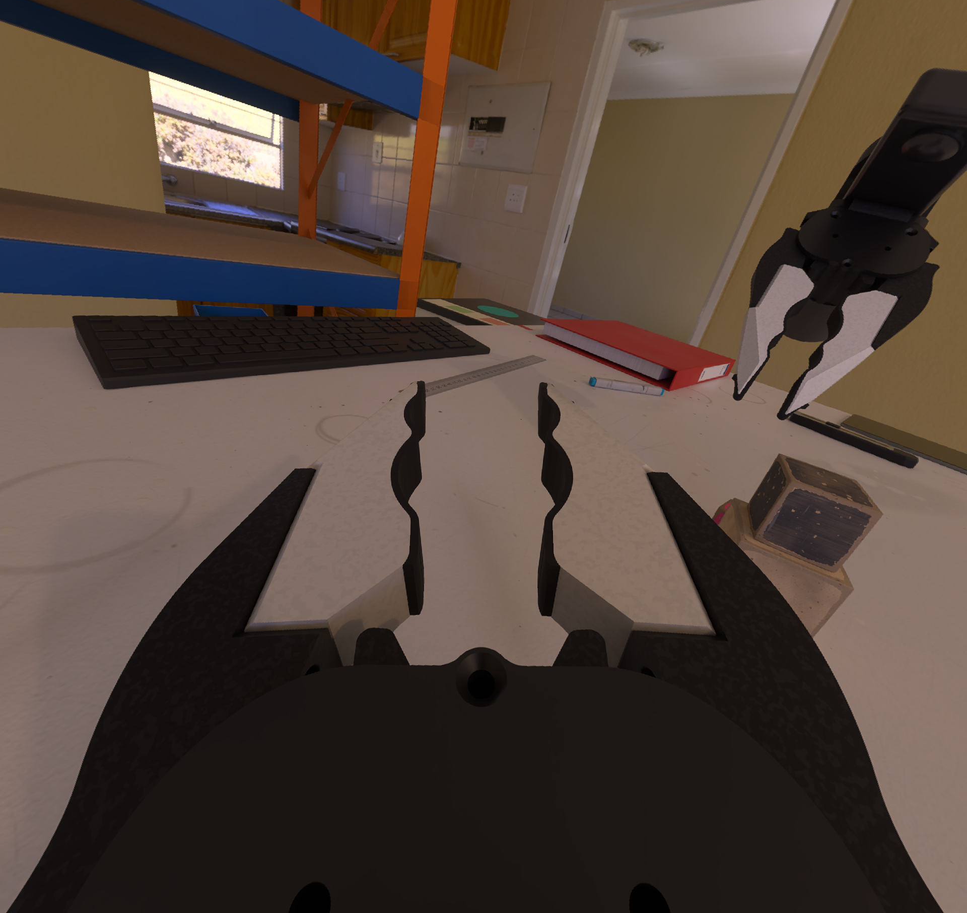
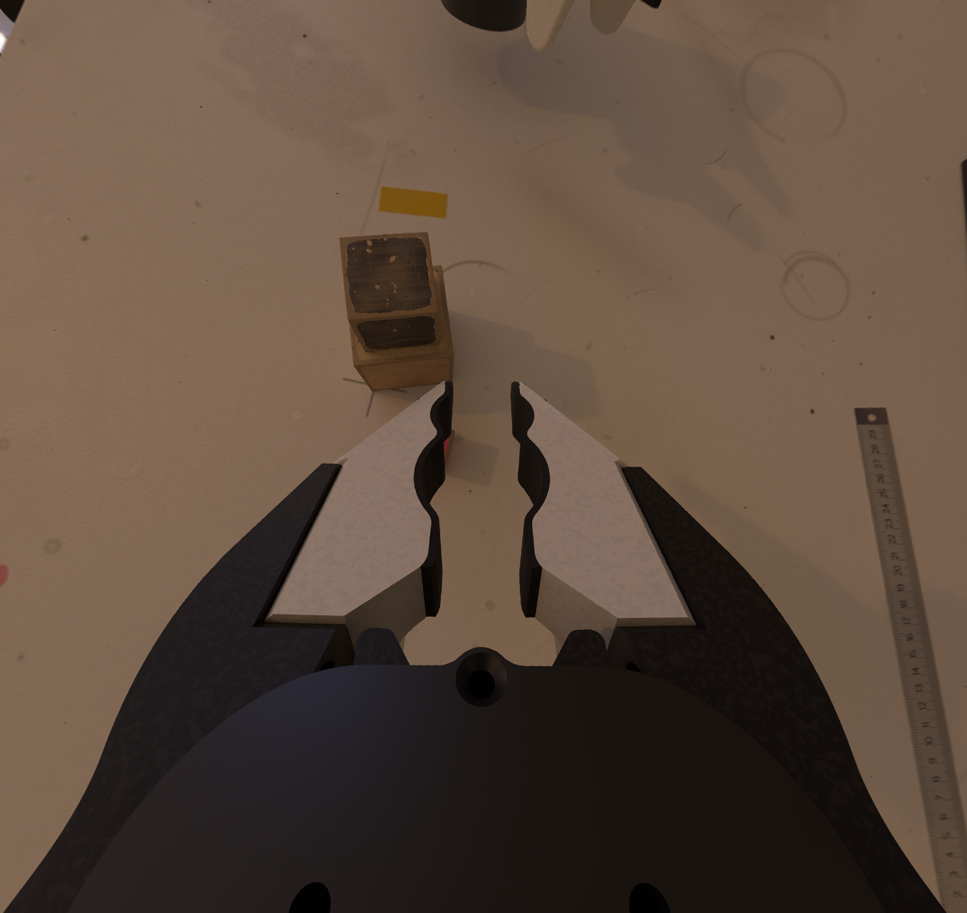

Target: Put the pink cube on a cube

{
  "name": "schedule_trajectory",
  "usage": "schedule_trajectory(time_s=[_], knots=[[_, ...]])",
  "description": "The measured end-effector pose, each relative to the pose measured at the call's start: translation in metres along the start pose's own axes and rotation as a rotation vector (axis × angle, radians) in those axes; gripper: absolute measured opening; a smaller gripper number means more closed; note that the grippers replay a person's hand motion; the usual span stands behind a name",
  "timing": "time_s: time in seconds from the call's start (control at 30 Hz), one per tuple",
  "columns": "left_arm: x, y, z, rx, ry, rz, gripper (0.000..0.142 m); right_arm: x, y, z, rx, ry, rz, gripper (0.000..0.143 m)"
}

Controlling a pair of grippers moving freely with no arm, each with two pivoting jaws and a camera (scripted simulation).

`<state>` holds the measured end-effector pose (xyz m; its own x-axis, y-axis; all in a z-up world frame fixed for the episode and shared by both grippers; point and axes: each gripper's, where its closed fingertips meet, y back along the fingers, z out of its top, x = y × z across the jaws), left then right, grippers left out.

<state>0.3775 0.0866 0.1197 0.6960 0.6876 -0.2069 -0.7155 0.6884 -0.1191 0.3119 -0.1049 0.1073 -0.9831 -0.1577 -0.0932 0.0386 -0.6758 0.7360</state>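
Note:
A dark-painted cube (image 2: 390,281) sits stacked on a plain wooden cube (image 2: 403,367) on the white table; the stack also shows at the right of the left wrist view (image 1: 813,519). Only a sliver of the pink cube (image 2: 448,447) shows, on the table behind my right gripper's left finger; a pink edge (image 1: 723,514) also peeks out left of the stack. My right gripper (image 2: 481,388) is open and empty, looking down from above, just near of the stack; it hovers at the far right of the left wrist view (image 1: 761,405). My left gripper (image 1: 481,388) is open and empty, low over the table.
A black keyboard (image 1: 272,346), a steel ruler (image 2: 910,626), a marker pen (image 1: 625,385), a red binder (image 1: 643,349) and a black pen (image 1: 853,440) lie on the table. A blue and orange shelf rack (image 1: 418,155) stands behind. A yellow mark (image 2: 413,202) lies beyond the stack.

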Motion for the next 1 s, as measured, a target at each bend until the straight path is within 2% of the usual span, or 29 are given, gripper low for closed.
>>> schedule_trajectory(time_s=[0.13, 0.3, 0.5, 0.87, 1.0], knots=[[0.0, 0.001, 0.0, -0.003, 0.002, -0.001, 0.043, 0.005, -0.008, -0.016, -0.005, -0.09, 0.021, 0.022], [0.001, 0.0, 0.0, 0.001, 0.008, -0.001, 0.043, 0.021, -0.03, -0.046, 0.094, -0.177, -0.009, 0.022], [0.001, 0.0, 0.0, 0.003, 0.01, -0.001, 0.043, 0.024, -0.038, -0.056, 0.117, -0.267, -0.058, 0.023], [0.001, 0.0, 0.0, 0.001, 0.008, -0.001, 0.043, 0.028, -0.043, -0.062, 0.203, -0.274, -0.075, 0.024], [0.001, 0.0, 0.0, 0.002, 0.008, -0.001, 0.043, 0.03, -0.042, -0.062, 0.195, -0.26, -0.077, 0.035]])
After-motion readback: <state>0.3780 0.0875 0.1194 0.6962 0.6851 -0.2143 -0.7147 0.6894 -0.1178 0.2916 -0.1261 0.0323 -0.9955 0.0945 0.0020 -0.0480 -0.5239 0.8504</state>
